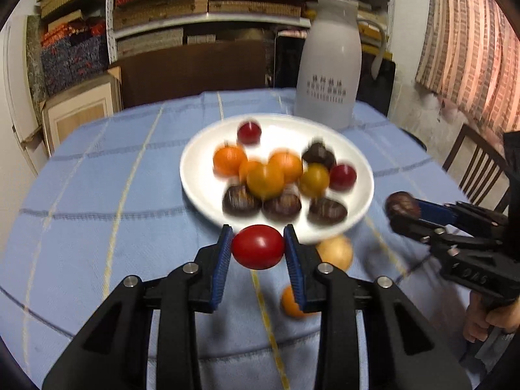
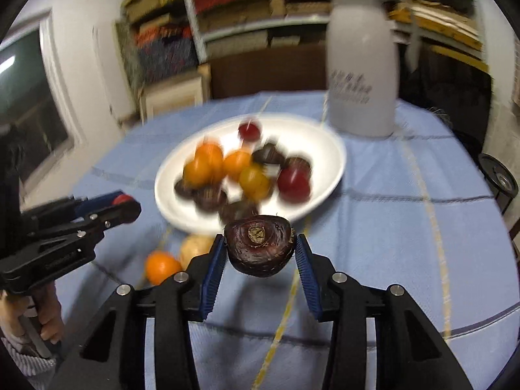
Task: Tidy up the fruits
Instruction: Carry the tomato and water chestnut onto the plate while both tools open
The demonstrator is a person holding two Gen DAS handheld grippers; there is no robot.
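My left gripper (image 1: 258, 247) is shut on a red cherry tomato (image 1: 257, 246), held above the blue cloth just in front of the white plate (image 1: 198, 178). My right gripper (image 2: 260, 249) is shut on a dark brown water chestnut (image 2: 259, 247), also lifted near the plate's (image 2: 328, 149) front rim. The plate holds several orange, yellow and red tomatoes and dark chestnuts. From the left wrist camera the right gripper (image 1: 401, 213) shows at the right with its chestnut (image 1: 402, 204). A pale yellow fruit (image 1: 336, 251) and an orange one (image 1: 291, 302) lie on the cloth.
A tall white thermos jug (image 1: 328, 61) stands behind the plate at the right. The round table wears a blue checked cloth (image 1: 97, 195). A wooden chair (image 1: 477, 169) stands at the right, and packed shelves (image 1: 208, 6) line the wall behind. A hand (image 1: 487, 321) grips the right tool.
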